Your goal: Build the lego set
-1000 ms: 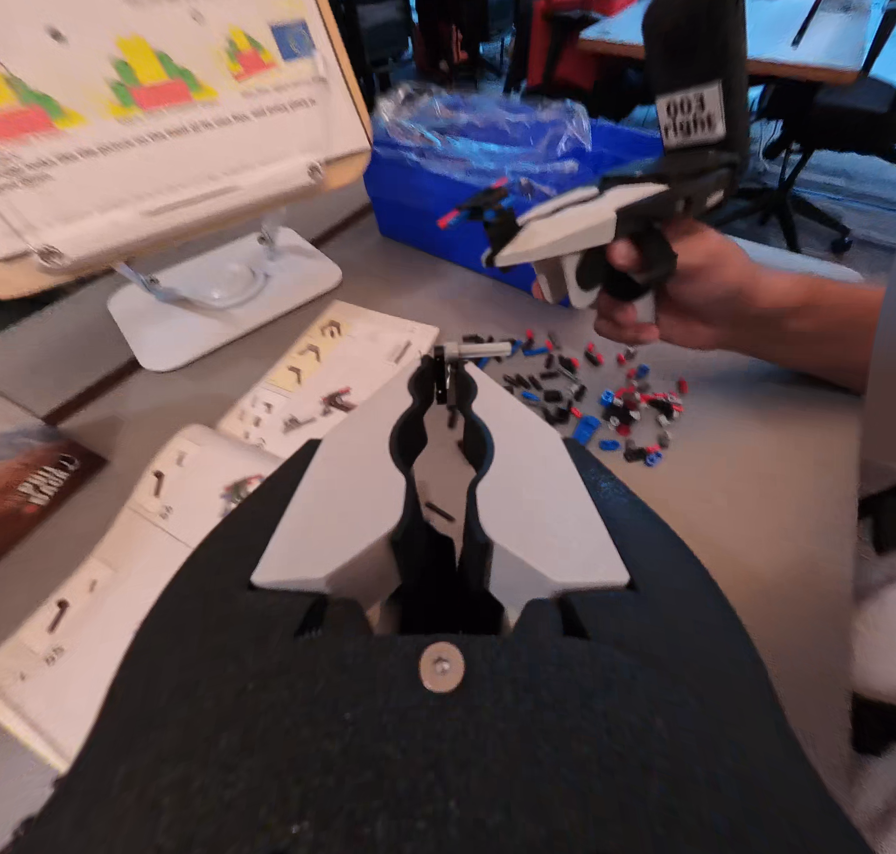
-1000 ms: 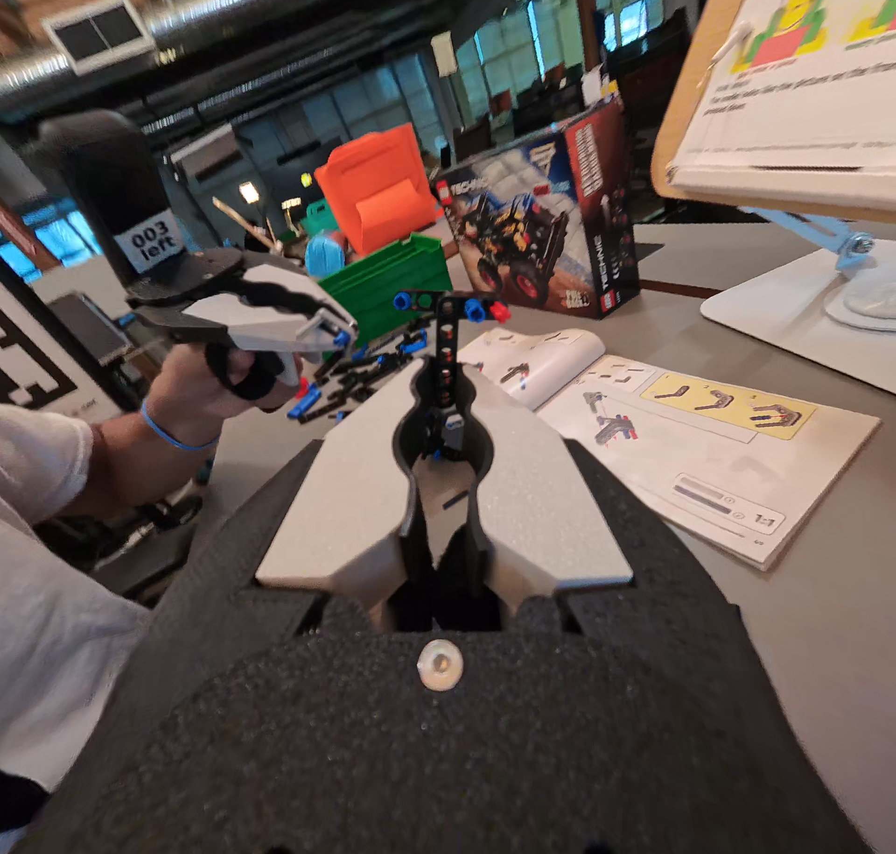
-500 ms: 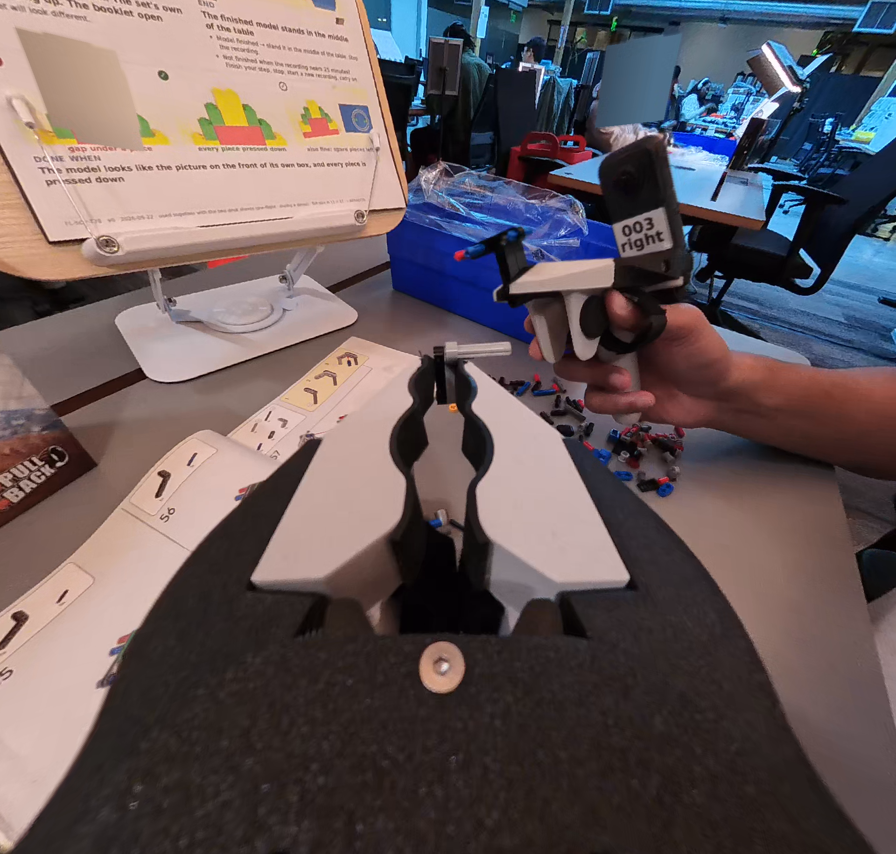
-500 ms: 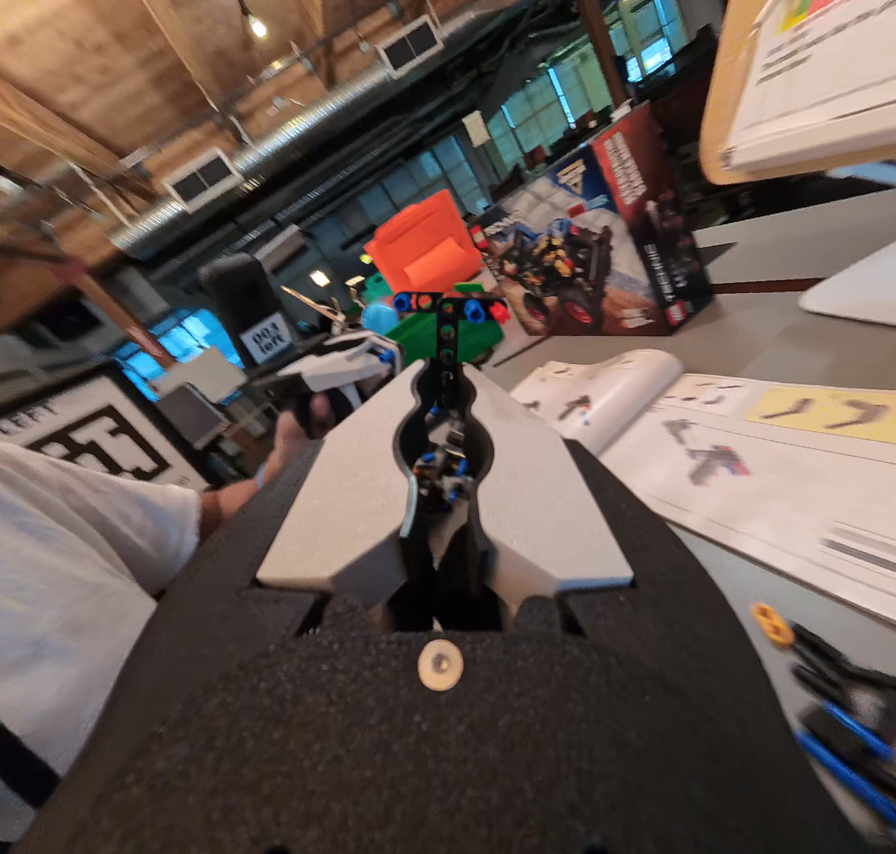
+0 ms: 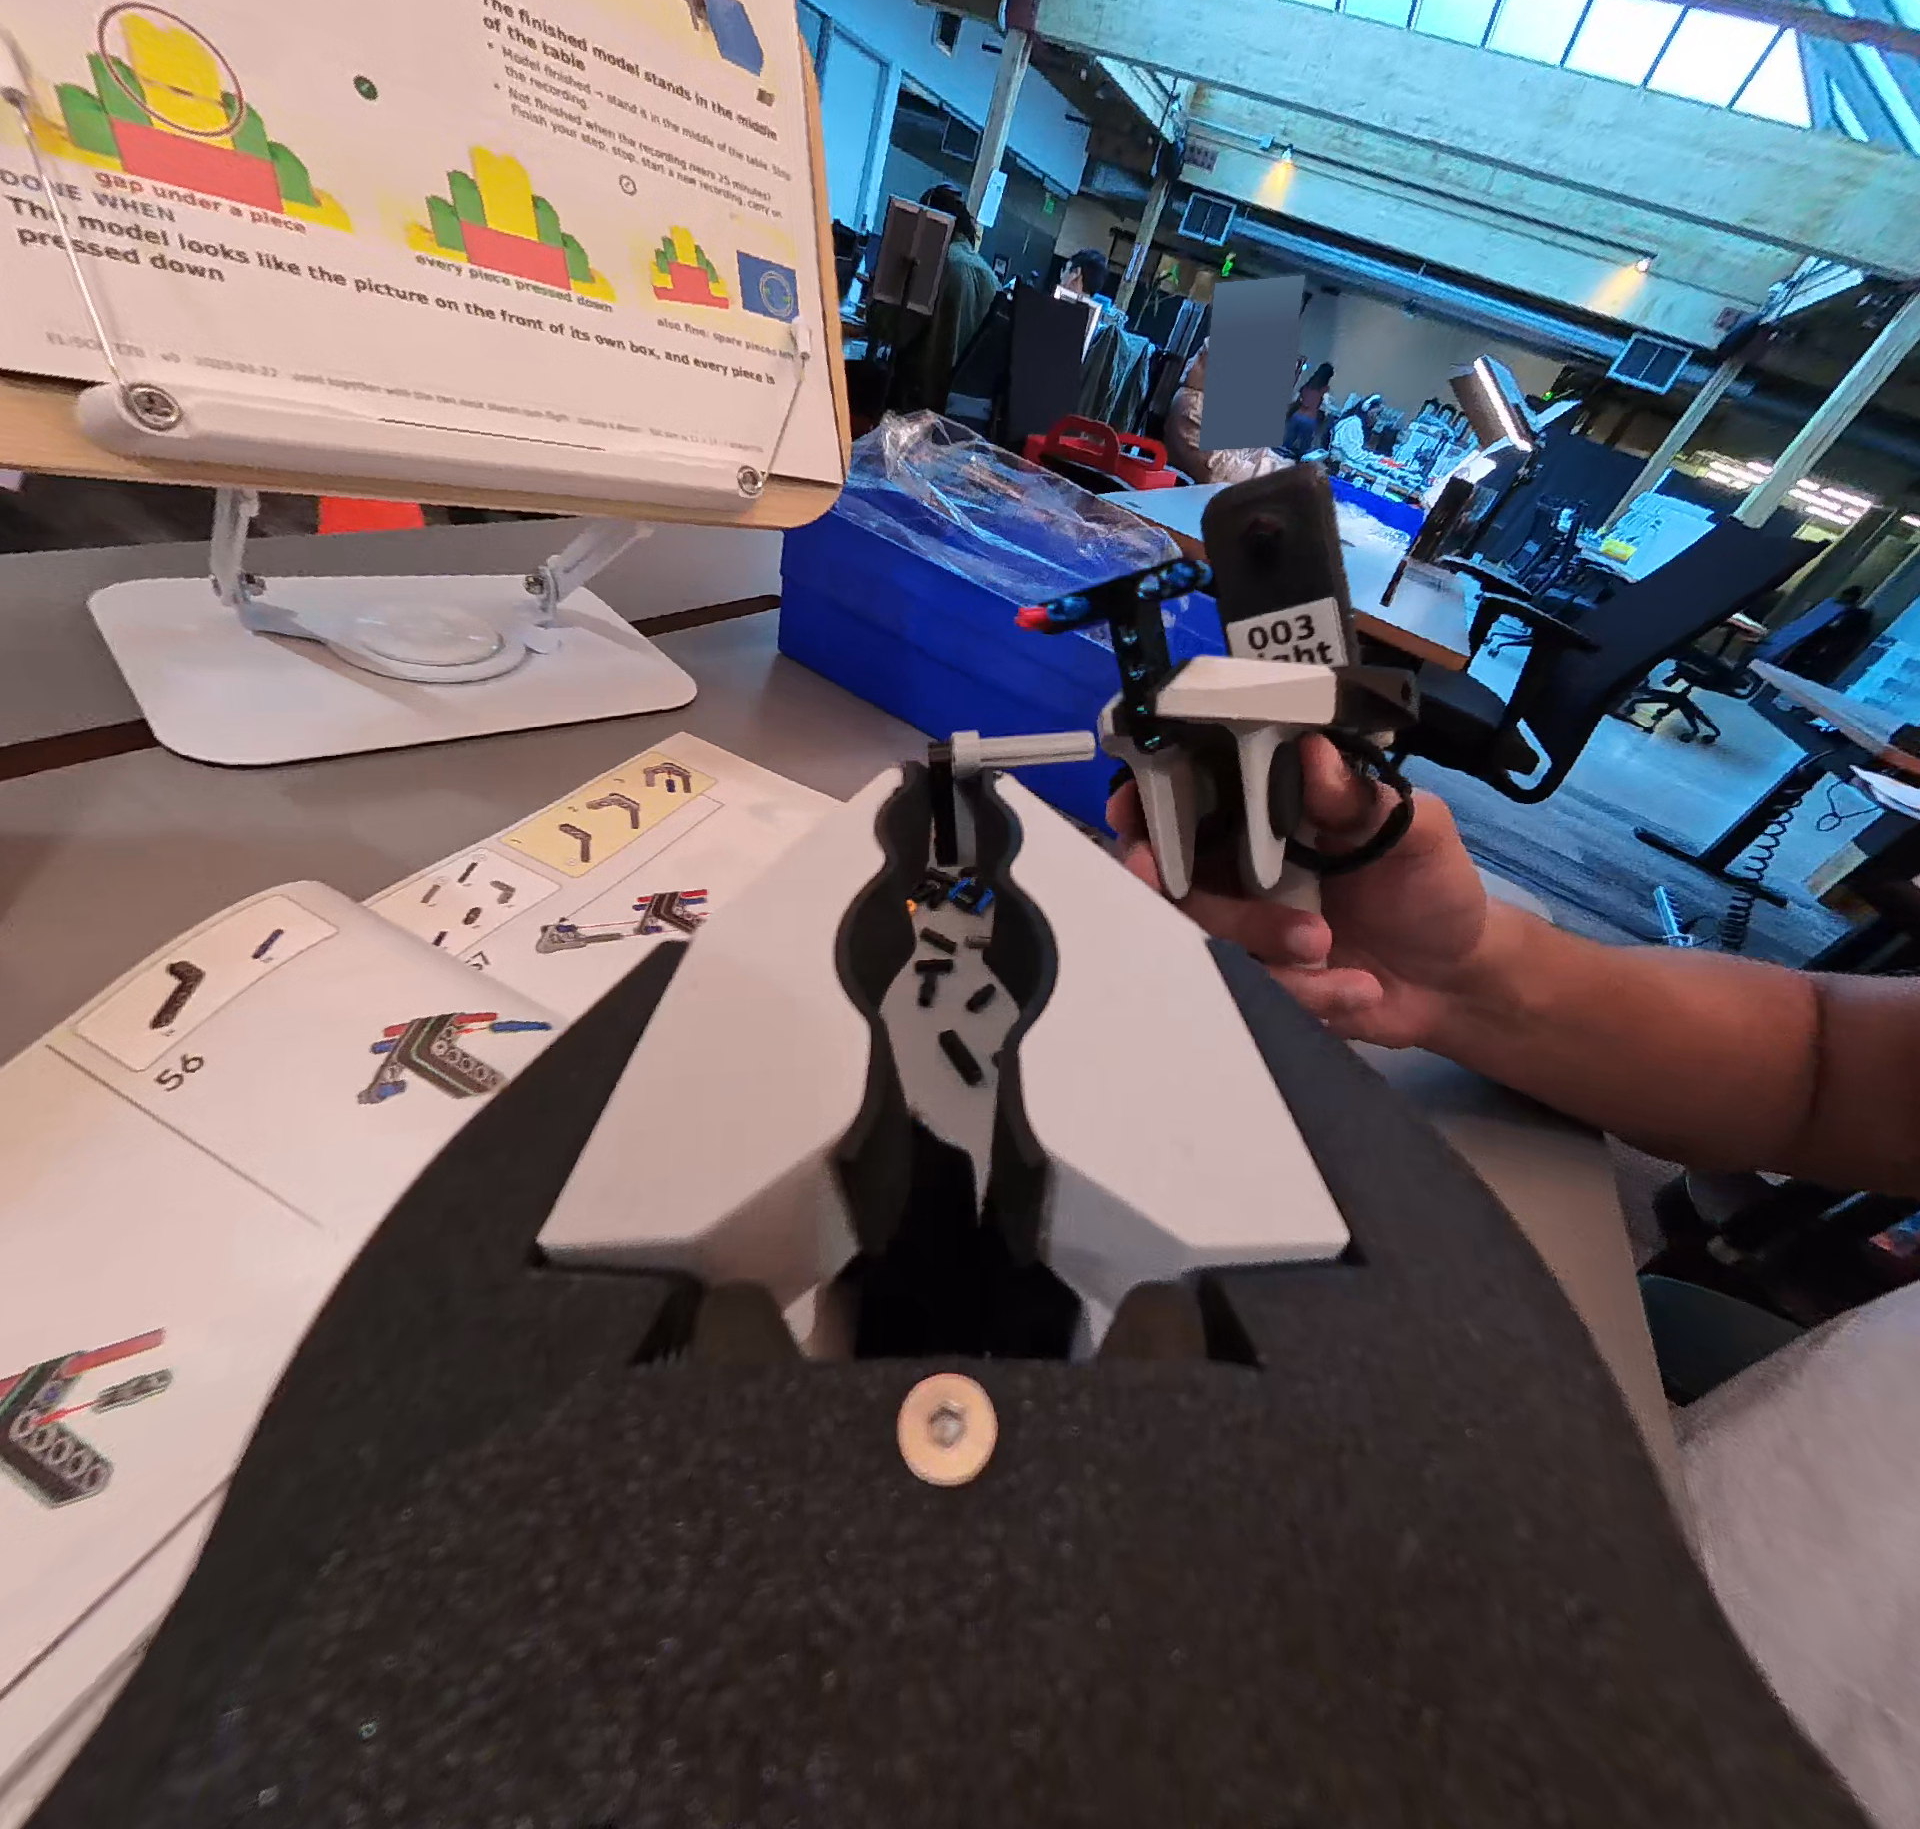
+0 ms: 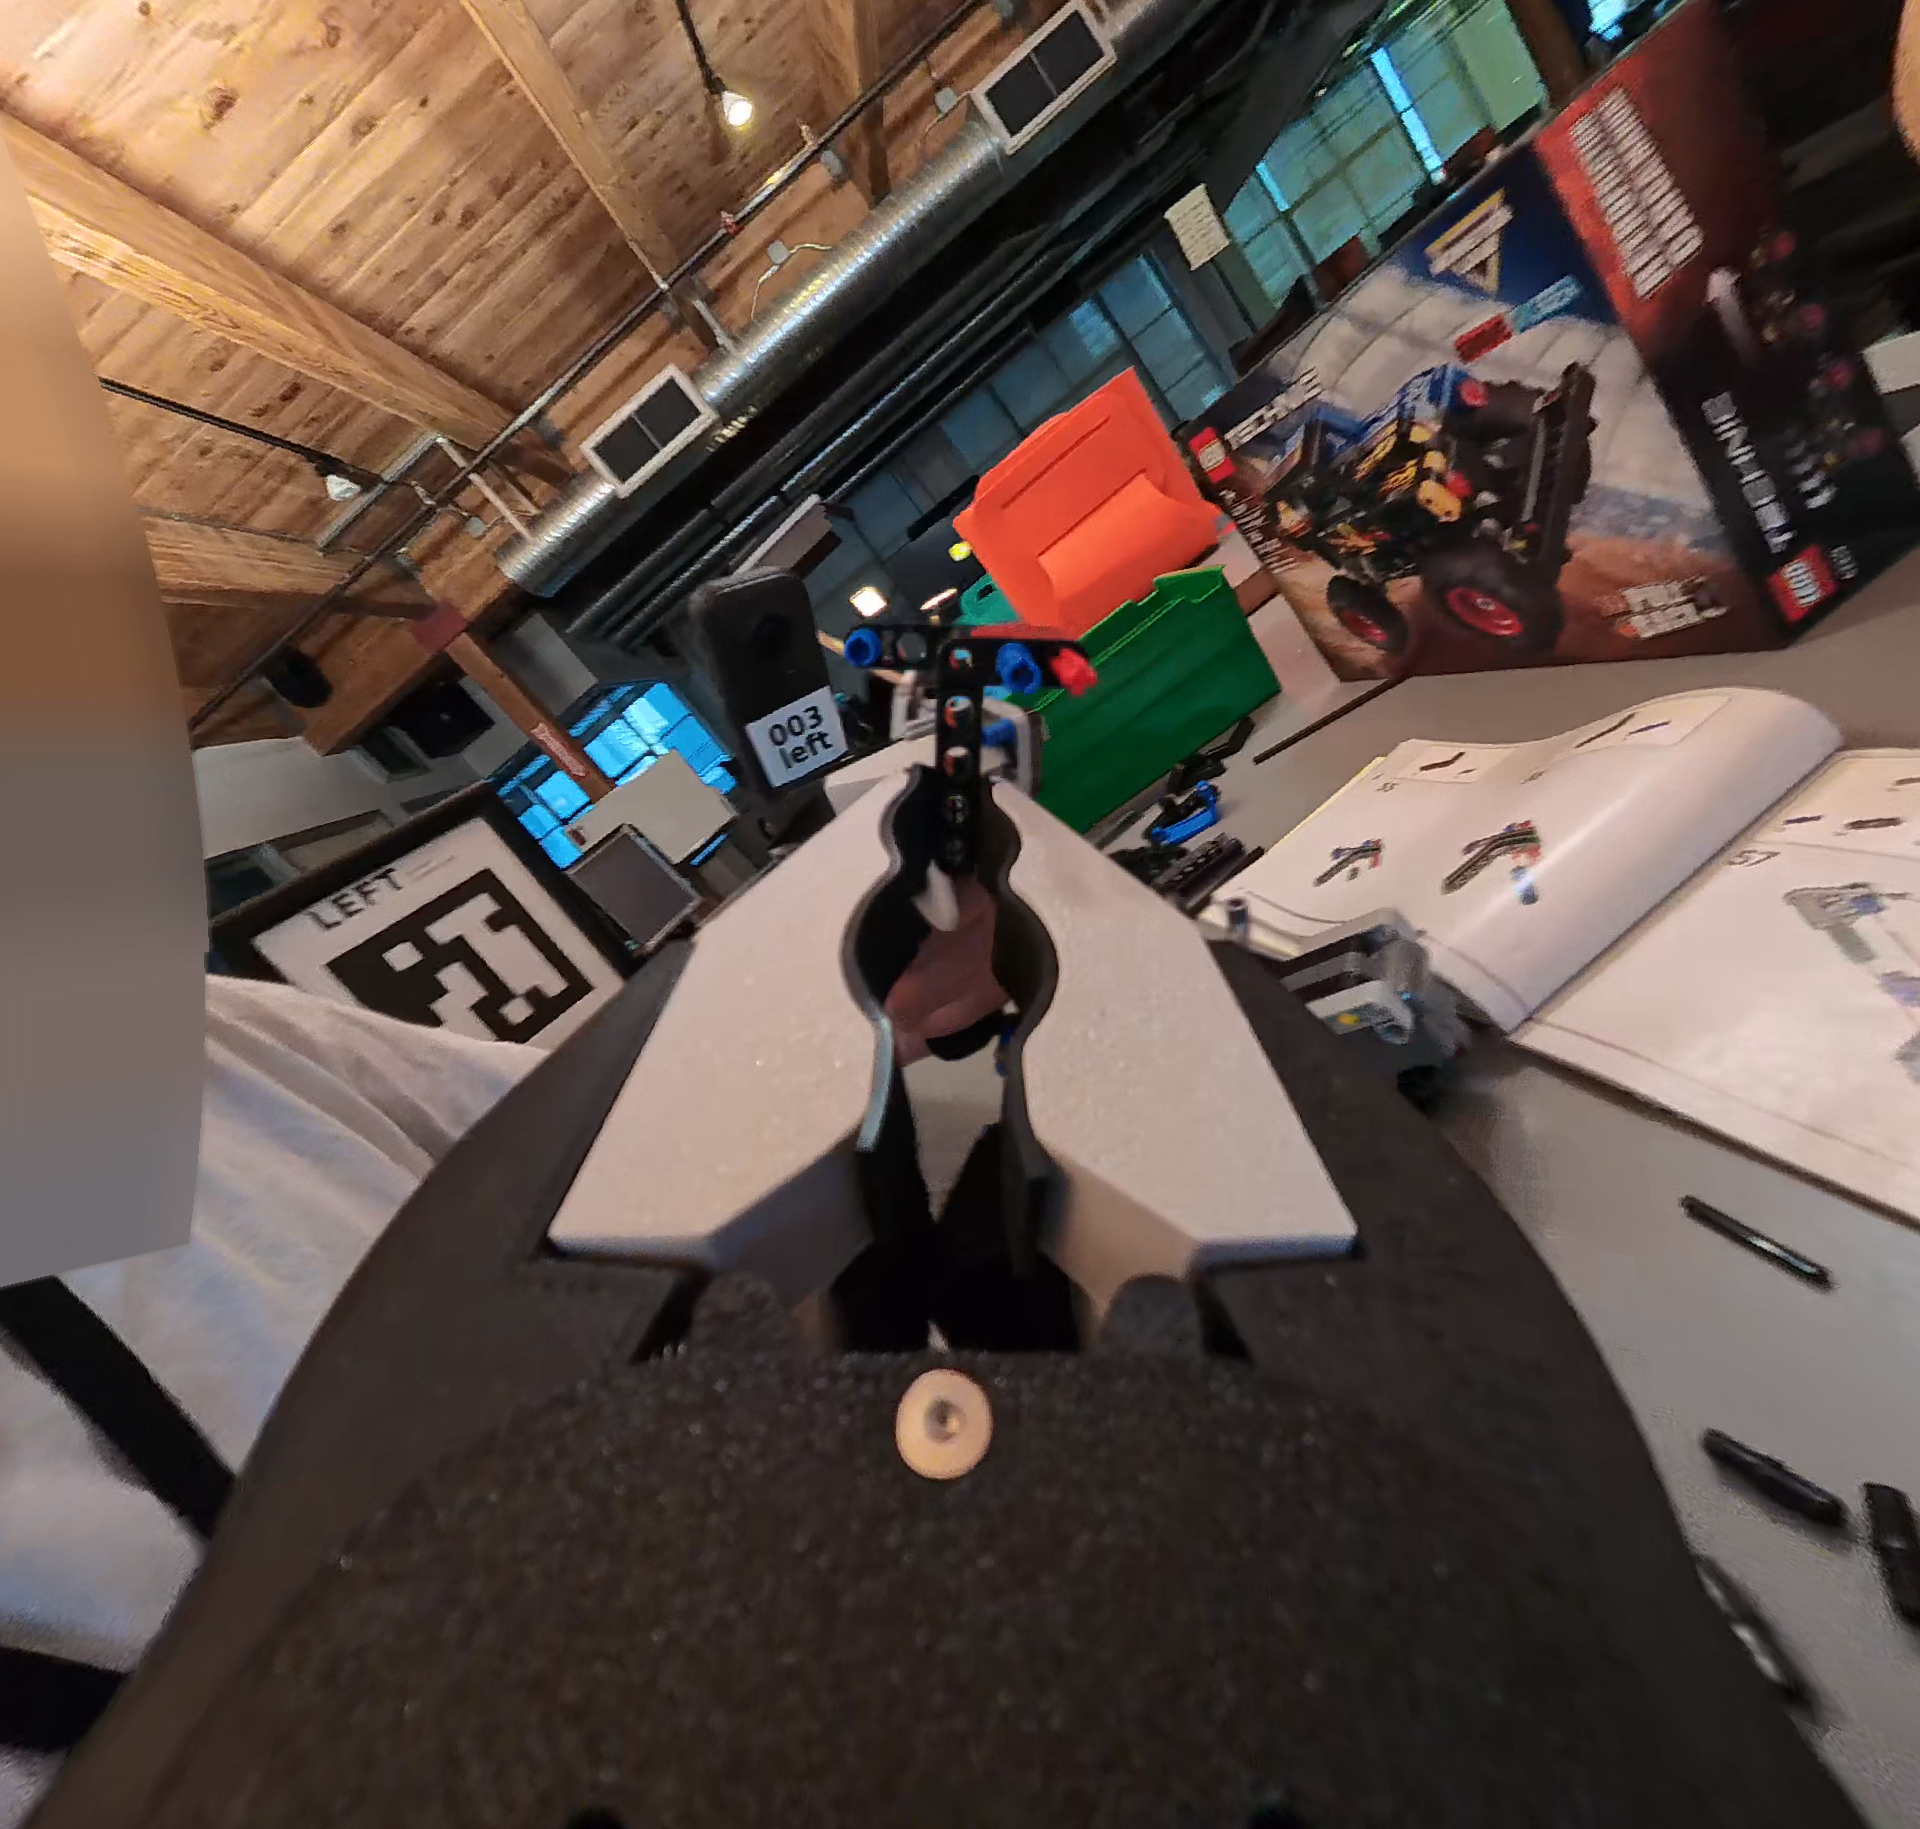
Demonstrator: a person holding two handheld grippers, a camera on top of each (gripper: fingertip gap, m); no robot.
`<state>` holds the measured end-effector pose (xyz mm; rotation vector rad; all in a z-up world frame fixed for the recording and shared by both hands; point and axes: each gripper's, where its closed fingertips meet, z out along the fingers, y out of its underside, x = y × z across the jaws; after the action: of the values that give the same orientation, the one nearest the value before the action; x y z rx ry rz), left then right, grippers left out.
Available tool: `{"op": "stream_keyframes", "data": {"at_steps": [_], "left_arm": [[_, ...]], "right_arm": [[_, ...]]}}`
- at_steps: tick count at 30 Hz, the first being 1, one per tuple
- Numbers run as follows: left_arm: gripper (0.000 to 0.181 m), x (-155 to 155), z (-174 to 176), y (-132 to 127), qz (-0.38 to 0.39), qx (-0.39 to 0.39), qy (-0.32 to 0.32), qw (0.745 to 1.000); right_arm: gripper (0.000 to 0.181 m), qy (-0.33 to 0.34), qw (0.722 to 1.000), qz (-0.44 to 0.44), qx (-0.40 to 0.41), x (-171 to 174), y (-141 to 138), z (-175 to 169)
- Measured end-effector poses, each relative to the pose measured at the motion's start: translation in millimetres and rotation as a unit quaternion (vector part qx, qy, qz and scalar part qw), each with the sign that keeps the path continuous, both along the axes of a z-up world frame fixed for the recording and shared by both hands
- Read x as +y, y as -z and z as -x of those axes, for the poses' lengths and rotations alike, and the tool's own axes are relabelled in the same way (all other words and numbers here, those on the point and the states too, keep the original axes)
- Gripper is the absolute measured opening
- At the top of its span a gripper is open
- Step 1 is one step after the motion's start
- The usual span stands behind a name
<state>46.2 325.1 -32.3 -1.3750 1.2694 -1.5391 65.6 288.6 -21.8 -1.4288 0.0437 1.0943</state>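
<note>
My left gripper (image 5: 954,792) is shut on a small black piece with a light grey pin (image 5: 1013,749) sticking out to the right, held above the table. My right gripper (image 6: 956,792) is shut on a black T-shaped beam assembly (image 6: 954,730) with blue and red pins on its crossbar. In the left wrist view that assembly (image 5: 1127,626) and the right gripper (image 5: 1138,730) sit just right of my grey pin, close but apart. In the right wrist view the left gripper (image 6: 1003,740) shows right behind the assembly.
The open instruction booklet (image 5: 343,1000) lies on the grey table (image 5: 156,844). Loose black pieces (image 6: 1756,1260) lie on the table. A document stand (image 5: 395,657), a blue bin (image 5: 935,626), the set's box (image 6: 1558,408), a green bin (image 6: 1153,699) and a grey part (image 6: 1361,990) stand around. One gripper's finger ends stand about 5 centimeters off the other's.
Both grippers have risen and tilted upward. The right gripper with its assembly has come closer to the left gripper's grey pin. Both grips stay shut.
</note>
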Motion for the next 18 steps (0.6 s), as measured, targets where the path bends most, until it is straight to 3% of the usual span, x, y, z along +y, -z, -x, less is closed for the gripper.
{"op": "stream_keyframes", "data": {"at_steps": [7, 14, 18], "left_arm": [[0.006, -27, 4, -12, -0.058, -0.013, 0.001, 0.998], [0.006, -31, 2, -2, -0.074, 0.005, -0.01, 0.997], [0.006, -29, 1, -1, -0.092, 0.003, -0.026, 0.995]], "right_arm": [[0.006, -0.059, 0.998, -0.018, 0.024, -12, -4, 20], [0.006, -0.009, 0.997, -0.027, -0.074, -5, 4, 25], [0.006, -0.014, 0.996, -0.031, -0.077, -6, 1, 29]]}}
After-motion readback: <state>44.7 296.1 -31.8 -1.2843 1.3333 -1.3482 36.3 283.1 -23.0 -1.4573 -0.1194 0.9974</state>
